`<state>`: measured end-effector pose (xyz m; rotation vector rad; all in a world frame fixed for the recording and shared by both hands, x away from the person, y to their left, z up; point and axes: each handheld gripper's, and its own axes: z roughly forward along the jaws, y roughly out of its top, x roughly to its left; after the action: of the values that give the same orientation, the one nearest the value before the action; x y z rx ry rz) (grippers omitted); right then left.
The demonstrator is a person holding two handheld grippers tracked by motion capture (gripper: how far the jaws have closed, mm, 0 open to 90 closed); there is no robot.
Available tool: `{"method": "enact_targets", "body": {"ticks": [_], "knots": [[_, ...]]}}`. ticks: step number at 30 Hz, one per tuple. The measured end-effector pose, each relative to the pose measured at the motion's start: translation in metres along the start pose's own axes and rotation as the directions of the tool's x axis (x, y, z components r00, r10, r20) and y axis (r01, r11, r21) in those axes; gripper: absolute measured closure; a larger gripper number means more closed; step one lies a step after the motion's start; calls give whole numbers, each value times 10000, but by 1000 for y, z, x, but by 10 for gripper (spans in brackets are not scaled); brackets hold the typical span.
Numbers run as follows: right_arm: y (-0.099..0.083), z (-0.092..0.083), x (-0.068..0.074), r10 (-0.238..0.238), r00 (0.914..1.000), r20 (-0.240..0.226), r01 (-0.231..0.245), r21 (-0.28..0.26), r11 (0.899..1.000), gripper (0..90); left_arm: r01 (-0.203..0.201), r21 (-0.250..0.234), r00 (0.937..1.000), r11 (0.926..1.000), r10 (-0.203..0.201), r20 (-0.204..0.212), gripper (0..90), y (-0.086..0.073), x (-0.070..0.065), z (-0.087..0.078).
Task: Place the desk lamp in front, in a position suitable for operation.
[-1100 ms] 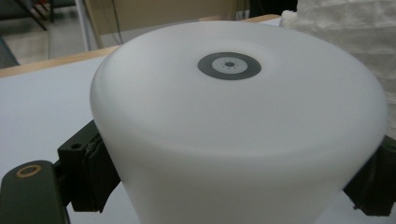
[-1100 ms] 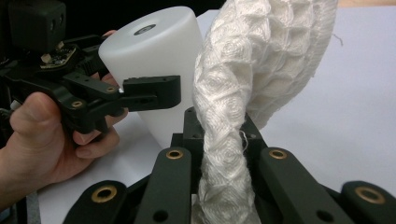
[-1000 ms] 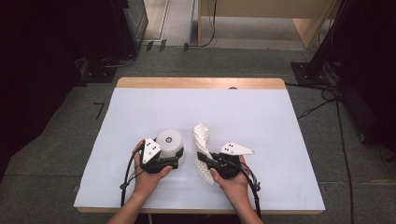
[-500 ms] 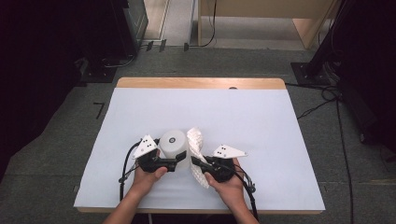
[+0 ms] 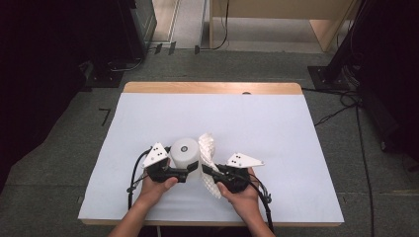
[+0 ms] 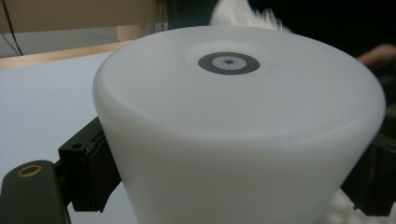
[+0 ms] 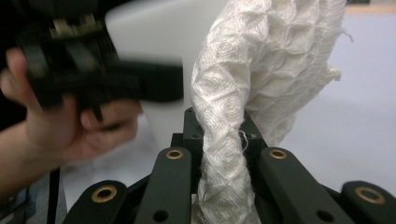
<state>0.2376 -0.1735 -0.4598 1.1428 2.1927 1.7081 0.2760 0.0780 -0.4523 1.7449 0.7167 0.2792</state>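
Note:
A white plastic cup [image 5: 185, 155] stands upside down near the table's front middle, with a dark ring mark [image 6: 229, 62] on its base. My left gripper [image 5: 184, 172] is shut on the cup; its black pads [image 6: 91, 161] press its sides. My right gripper [image 5: 210, 173] is shut on a white waffle-weave cloth [image 5: 208, 150], which rises between its jaws [image 7: 224, 140] and leans against the cup's right side. In the right gripper view the person's other hand [image 7: 70, 126] and the left gripper [image 7: 102, 74] sit close on the left.
The table is covered by a pale sheet [image 5: 257, 123] with a wooden strip [image 5: 212, 88] along the far edge. Dark equipment and cables [image 5: 346, 98] lie on the floor around it.
Both hands have shifted a little toward the front edge. The cup has tipped from showing its open mouth to standing base up, and the cloth has come closer against it.

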Motion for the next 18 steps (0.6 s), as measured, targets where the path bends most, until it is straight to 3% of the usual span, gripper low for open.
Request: {"method": "enact_targets", "body": {"ticks": [3,7,9,11,13,14,15,16,17,18], "knots": [[-7,10,1,21,10000,-43,-19,478,9989,800,213,-305,9995,9993,-220,-211,91,3,8,-7],[-9,13,1,9,10000,-5,-9,604,9982,800,153,-280,9996,9995,-160,-222,91,3,9,-8],[-8,10,-1,108,9999,44,-110,499,9987,800,-278,-31,9990,9996,277,-341,91,0,5,-3],[-7,9,-2,130,9999,51,-132,431,9990,800,-399,34,9984,9992,400,-407,90,-2,3,-1],[-2,0,-5,192,9996,209,-194,87,9998,800,-691,72,9945,9976,695,-786,90,-5,0,4],[-2,0,-5,192,9996,209,-194,87,9998,800,-691,72,9945,9976,695,-786,90,-5,0,4],[3,-7,-9,264,9990,371,-256,-200,9995,800,-952,146,9874,9954,963,-1259,90,-6,0,6],[3,-7,-9,264,9990,371,-256,-200,9995,800,-952,146,9874,9954,963,-1259,90,-6,0,6],[5,-13,-13,373,9979,525,-351,-431,9985,800,-1065,281,9812,9939,1096,-1585,90,-8,2,8],[5,-13,-13,373,9979,525,-351,-431,9985,800,-1065,281,9812,9939,1096,-1585,90,-8,2,8]]}}
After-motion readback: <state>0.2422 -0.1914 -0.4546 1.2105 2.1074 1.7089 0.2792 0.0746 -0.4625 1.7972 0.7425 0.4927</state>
